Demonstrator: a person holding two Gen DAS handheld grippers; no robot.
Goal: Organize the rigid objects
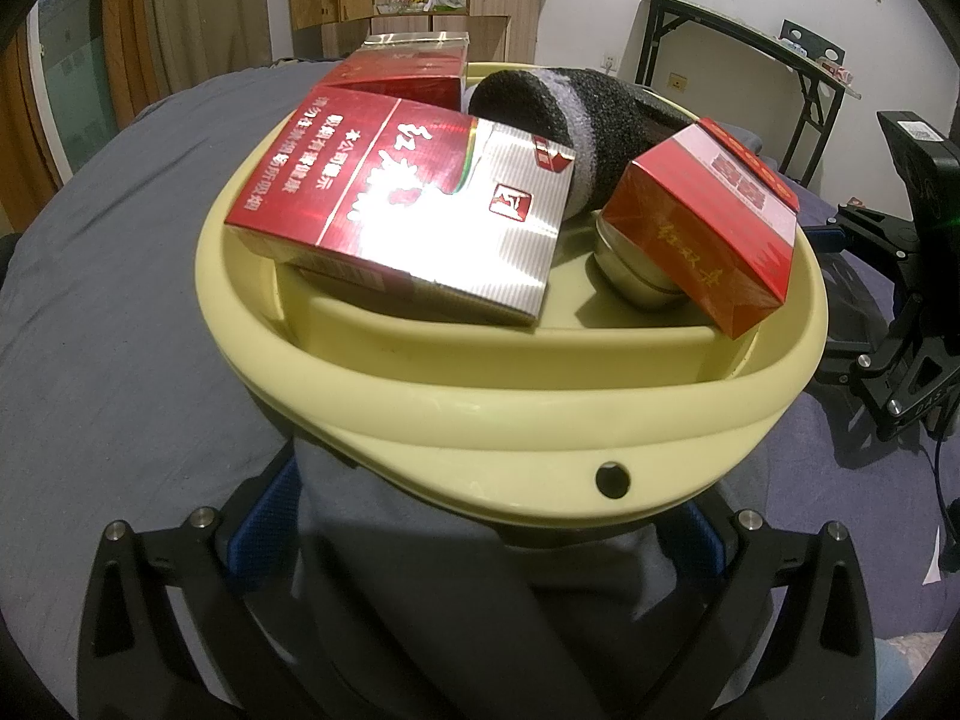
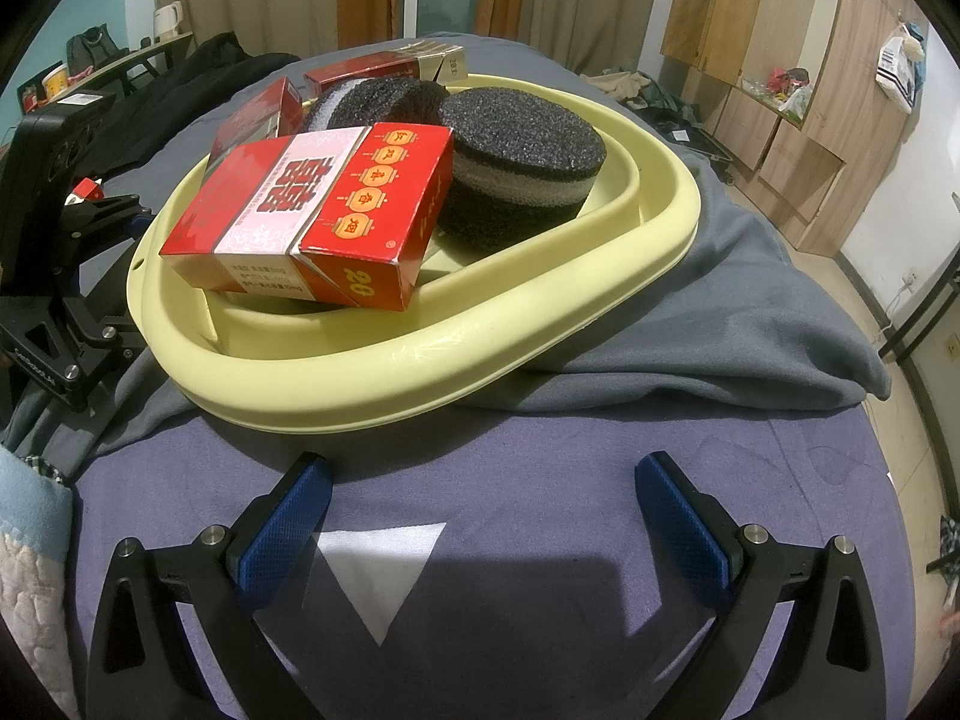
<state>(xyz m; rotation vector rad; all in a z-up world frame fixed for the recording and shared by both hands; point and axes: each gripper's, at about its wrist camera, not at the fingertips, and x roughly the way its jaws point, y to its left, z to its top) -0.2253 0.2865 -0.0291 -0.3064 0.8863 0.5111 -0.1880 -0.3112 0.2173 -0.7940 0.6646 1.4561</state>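
1. The pale yellow basin point(image 2: 336, 396) sat on a grey blanket point(image 2: 720, 324), loaded with cigarette packs point(image 1: 414, 204) and foam discs point(image 2: 522, 174).
2. Right gripper point(image 2: 480, 516) was spread, empty; left gripper point(image 1: 480, 546) straddled the rim — its closure couldn't be told.
3. Stiff, light plastic — best gripped at the rolled rim.

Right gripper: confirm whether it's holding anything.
No, the right gripper is open, its blue pads apart over bare sheet, short of the basin.

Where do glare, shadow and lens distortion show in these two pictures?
Left wrist view: glare whitens the silver box; the table behind bows. Right wrist view: the basin casts shadow on the purple sheet; cupboards lean, corners go black.
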